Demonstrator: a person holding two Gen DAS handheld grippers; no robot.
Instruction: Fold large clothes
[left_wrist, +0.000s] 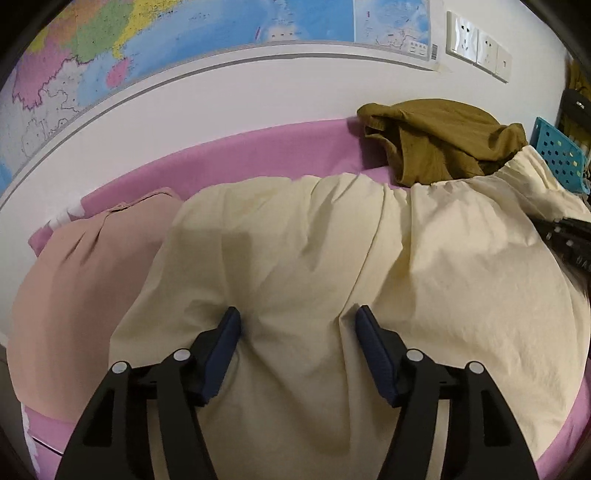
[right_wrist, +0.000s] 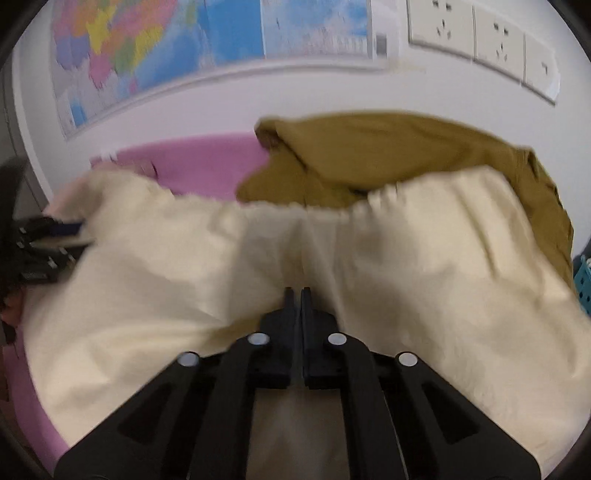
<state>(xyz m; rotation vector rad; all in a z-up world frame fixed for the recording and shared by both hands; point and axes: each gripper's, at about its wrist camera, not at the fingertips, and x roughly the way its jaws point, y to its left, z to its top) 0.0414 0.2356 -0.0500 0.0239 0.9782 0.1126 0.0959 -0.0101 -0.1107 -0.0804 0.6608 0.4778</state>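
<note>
A large cream garment (left_wrist: 295, 258) with a gathered elastic waistband lies spread on the pink bed cover (left_wrist: 258, 158). My left gripper (left_wrist: 297, 321) is open, its blue-padded fingers (left_wrist: 225, 343) resting on the cream cloth with a ridge of fabric between them. In the right wrist view my right gripper (right_wrist: 297, 295) is shut on a fold of the cream garment (right_wrist: 406, 280). The right gripper shows at the right edge of the left wrist view (left_wrist: 569, 240). The left gripper shows at the left edge of the right wrist view (right_wrist: 44, 243).
An olive-brown garment (left_wrist: 436, 144) lies bunched at the back right against the wall. A folded peach garment (left_wrist: 85, 266) lies at the left. A blue perforated basket (left_wrist: 557, 151) stands at the far right. A wall map (left_wrist: 147, 48) and sockets (left_wrist: 476, 44) are behind.
</note>
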